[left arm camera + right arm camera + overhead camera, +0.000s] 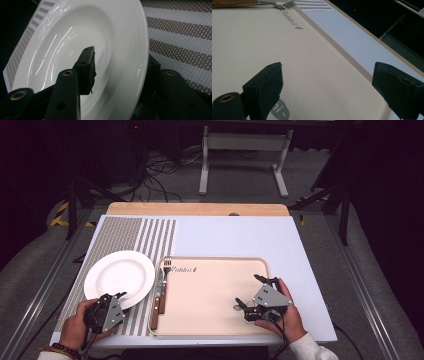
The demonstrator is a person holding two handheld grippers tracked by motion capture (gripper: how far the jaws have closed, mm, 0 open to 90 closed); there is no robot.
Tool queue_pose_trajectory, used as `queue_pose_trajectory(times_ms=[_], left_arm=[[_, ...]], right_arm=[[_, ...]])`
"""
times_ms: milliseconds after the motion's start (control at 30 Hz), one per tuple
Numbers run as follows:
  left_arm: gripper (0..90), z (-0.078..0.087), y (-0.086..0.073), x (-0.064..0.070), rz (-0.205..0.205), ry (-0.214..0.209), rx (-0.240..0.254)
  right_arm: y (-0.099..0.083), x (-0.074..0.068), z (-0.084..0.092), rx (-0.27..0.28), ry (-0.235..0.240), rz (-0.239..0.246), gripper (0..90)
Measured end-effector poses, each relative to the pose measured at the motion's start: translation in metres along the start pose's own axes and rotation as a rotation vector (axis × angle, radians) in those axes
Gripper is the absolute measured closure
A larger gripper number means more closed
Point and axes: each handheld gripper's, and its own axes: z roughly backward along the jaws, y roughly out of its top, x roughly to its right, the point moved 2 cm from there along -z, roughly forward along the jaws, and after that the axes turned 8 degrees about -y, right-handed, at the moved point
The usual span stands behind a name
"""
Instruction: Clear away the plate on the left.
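High view: the white plate [119, 278] lies on the striped placemat [131, 240] at about 9 o'clock of the tabletop [240, 237], its right edge close beside the beige tray [215, 295]. The left hand-held gripper [118, 299] sits at the plate's 6 o'clock rim, the person's left hand [80, 324] behind it. A fork [165, 275] and a wooden-handled knife [156, 302] lie along the tray's left edge. The right hand-held gripper [250, 292] hovers over the bare right part of the tray, around 4 o'clock of the tabletop, jaws spread, nothing between them. Judgement: the work looks like moving the plate, probably onto the tray; the grasp is about made, the lift and placing are all left, the plate not yet off the mat. Left gripper view: the plate [82, 37] looms large, and the left hand-held gripper [117, 70] straddles its rim, one jaw over the inner well, the other below and outside the rim against the placemat [180, 37]. It looks clamped on the rim or nearly so; real contact is hard to confirm. The high view is too small to tell that straddle. Right gripper view: the right hand-held gripper [327, 85] has its jaws wide apart over the tray [312, 75], with printed lettering [290, 21] at 12 o'clock, the fork [284, 4] tines far off at 11 o'clock, and the tabletop [352, 35] edge beyond. It gives the tray's empty surface in detail.
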Motion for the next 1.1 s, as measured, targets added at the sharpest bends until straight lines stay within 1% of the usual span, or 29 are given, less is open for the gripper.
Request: queue_pose_trajectory(times_ms=[33, 100, 133, 167, 200, 233, 267, 300, 333, 367, 400, 433, 467, 500, 533, 600, 633, 667, 700, 800, 833, 867, 900, 1100], left_arm=[[58.0, 0.0, 0.001, 0.001, -0.009, 0.003, -0.008], [62.9, 0.0, 0.002, 0.005, -0.032, 0.025, -0.032], [66.8, 0.0, 0.002, 0.005, -0.032, 0.025, -0.032], [71.3, -0.001, 0.004, 0.008, -0.051, 0.045, -0.056], [71.3, -0.003, 0.004, 0.01, -0.077, 0.078, -0.081], [72.8, -0.004, 0.005, 0.01, -0.084, 0.086, -0.089], [73.7, -0.004, 0.005, 0.01, -0.098, 0.096, -0.106], [74.7, -0.004, 0.005, 0.011, -0.104, 0.104, -0.116], [75.3, -0.005, 0.005, 0.011, -0.12, 0.115, -0.126], [76.2, -0.005, 0.006, 0.012, -0.153, 0.144, -0.146], [77.6, -0.006, 0.006, 0.013, -0.175, 0.166, -0.162], [78.9, -0.006, 0.006, 0.013, -0.175, 0.166, -0.162], [78.9, -0.006, 0.008, 0.014, -0.213, 0.202, -0.179], [80.3, -0.006, 0.009, 0.014, -0.219, 0.21, -0.183], [80.6, -0.006, 0.009, 0.014, -0.21, 0.212, -0.187], [81.0, -0.007, 0.01, 0.015, -0.235, 0.219, -0.204], [81.3, -0.008, 0.01, 0.017, -0.256, 0.225, -0.22], [81.7, -0.009, 0.011, 0.017, -0.263, 0.232, -0.222], [81.9, -0.009, 0.012, 0.016, -0.257, 0.231, -0.22], [82.5, -0.009, 0.013, 0.016, -0.257, 0.235, -0.213], [82.5, -0.007, 0.013, 0.014, -0.24, 0.24, -0.201], [82.6, -0.007, 0.013, 0.014, -0.24, 0.24, -0.201], [82.6, -0.007, 0.013, 0.014, -0.232, 0.239, -0.191], [82.6, -0.008, 0.015, 0.013, -0.226, 0.24, -0.198]], right_arm=[[0.0, 0.0, 0.0, -0.001, 0.0, 0.005, 11.1], [0.0, -0.001, 0.0, -0.002, 0.007, 0.005, 11.2], [0.0, -0.002, 0.0, -0.002, 0.009, 0.008, 11.2], [0.0, -0.002, 0.001, -0.002, 0.009, 0.012, 11.3], [0.0, -0.002, 0.001, -0.002, 0.009, 0.012, 11.3], [0.0, -0.002, 0.001, 0.001, 0.004, 0.012, 11.7], [0.001, -0.002, 0.003, 0.019, -0.006, 0.017, 12.3], [0.003, -0.003, 0.006, 0.052, -0.017, 0.027, 12.7], [0.004, -0.003, 0.007, 0.059, -0.023, 0.03, 12.8], [0.004, -0.003, 0.008, 0.063, -0.027, 0.035, 12.8], [0.004, -0.003, 0.007, 0.06, -0.027, 0.039, 12.8], [0.004, -0.003, 0.007, 0.06, -0.027, 0.039, 12.8], [0.004, -0.004, 0.007, 0.054, -0.026, 0.039, 12.8], [0.003, -0.004, 0.006, 0.049, -0.026, 0.044, 12.8], [0.003, -0.004, 0.006, 0.047, -0.024, 0.046, 12.8], [0.003, -0.005, 0.005, 0.047, -0.025, 0.048, 12.8], [0.003, -0.005, 0.005, 0.046, -0.023, 0.05, 12.8], [0.003, -0.006, 0.005, 0.044, -0.02, 0.052, 12.8], [0.003, -0.006, 0.005, 0.041, -0.02, 0.052, 12.8], [0.002, -0.005, 0.005, 0.031, -0.019, 0.049, 12.8], [0.001, -0.005, 0.005, 0.028, -0.018, 0.048, 12.7], [0.001, -0.005, 0.005, 0.027, -0.018, 0.048, 12.7], [0.001, -0.005, 0.005, 0.026, -0.016, 0.049, 12.8], [0.001, -0.005, 0.004, 0.024, -0.016, 0.05, 12.7]])
